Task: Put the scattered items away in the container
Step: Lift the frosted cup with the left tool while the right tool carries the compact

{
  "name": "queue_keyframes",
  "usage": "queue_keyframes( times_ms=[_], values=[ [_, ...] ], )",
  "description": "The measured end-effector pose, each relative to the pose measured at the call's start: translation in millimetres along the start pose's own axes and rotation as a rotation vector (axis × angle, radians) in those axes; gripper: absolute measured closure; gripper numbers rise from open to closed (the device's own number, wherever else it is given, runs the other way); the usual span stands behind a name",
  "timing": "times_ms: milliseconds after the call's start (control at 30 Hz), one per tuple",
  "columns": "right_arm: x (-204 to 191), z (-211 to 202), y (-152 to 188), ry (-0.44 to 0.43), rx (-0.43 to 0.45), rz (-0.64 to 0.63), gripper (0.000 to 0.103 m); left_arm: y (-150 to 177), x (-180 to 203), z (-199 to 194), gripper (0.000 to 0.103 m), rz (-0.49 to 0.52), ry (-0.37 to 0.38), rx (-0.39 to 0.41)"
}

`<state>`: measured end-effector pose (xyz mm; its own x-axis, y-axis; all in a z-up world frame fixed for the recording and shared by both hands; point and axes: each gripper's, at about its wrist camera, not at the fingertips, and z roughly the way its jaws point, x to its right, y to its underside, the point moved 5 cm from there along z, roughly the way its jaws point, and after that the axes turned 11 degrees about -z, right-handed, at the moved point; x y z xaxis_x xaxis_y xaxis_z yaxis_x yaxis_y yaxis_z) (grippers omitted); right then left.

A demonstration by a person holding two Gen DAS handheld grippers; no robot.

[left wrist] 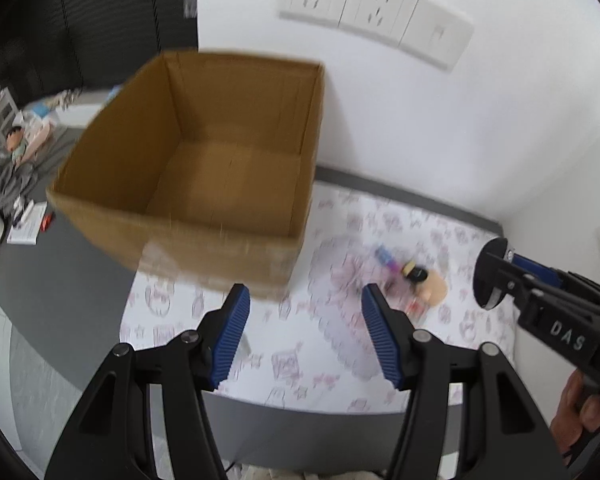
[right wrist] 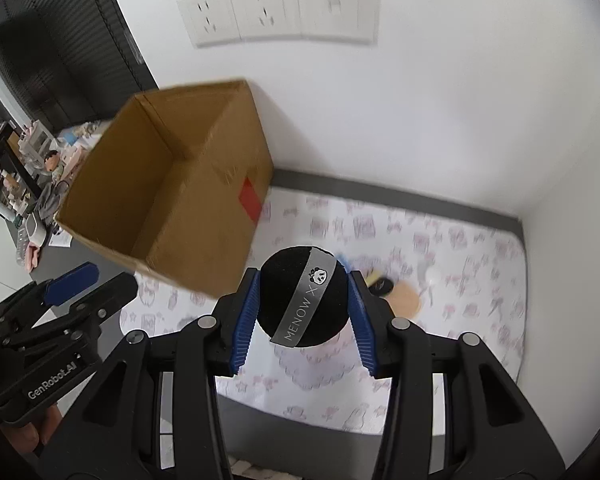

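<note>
An open cardboard box (left wrist: 204, 168) stands on a patterned mat by the white wall; its inside looks bare. My left gripper (left wrist: 304, 332) hangs open just in front of the box's near right corner, nothing between its blue pads. My right gripper (right wrist: 302, 312) is shut on a round black powder puff (right wrist: 304, 296) with a grey ribbon, held above the mat right of the box (right wrist: 172, 192). In the left wrist view the puff (left wrist: 490, 274) shows edge-on at the right. Small blurred items (left wrist: 416, 276) lie on the mat, among them a tan round piece (right wrist: 406, 296).
The pink-printed mat (left wrist: 340, 320) covers a dark grey table (left wrist: 52, 288) in a wall corner. Wall sockets (right wrist: 276, 10) sit above. Cluttered figurines and bottles (left wrist: 16, 148) stand far left. A hand (left wrist: 580, 412) grips the right tool's handle.
</note>
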<state>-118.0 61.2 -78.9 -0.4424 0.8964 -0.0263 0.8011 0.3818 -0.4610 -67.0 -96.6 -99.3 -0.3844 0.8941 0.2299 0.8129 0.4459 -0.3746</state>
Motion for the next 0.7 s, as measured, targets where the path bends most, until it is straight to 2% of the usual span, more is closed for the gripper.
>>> queue_keyframes(
  times_ms=[100,333,567,700],
  values=[
    [0,18,20,-0.013,-0.045,0.006,0.058,21,-10,20,0.046,-0.013,-0.008,-0.061],
    [-6,67,61,-0.053,-0.145,0.000,0.058,58,-45,75,0.046,-0.041,-0.081,-0.129],
    [-19,110,81,-0.070,-0.208,-0.059,0.058,84,-86,124,0.046,-0.096,-0.119,-0.136],
    [-27,137,90,-0.074,-0.233,-0.072,0.058,96,-95,148,0.046,-0.102,-0.137,-0.161]
  ],
)
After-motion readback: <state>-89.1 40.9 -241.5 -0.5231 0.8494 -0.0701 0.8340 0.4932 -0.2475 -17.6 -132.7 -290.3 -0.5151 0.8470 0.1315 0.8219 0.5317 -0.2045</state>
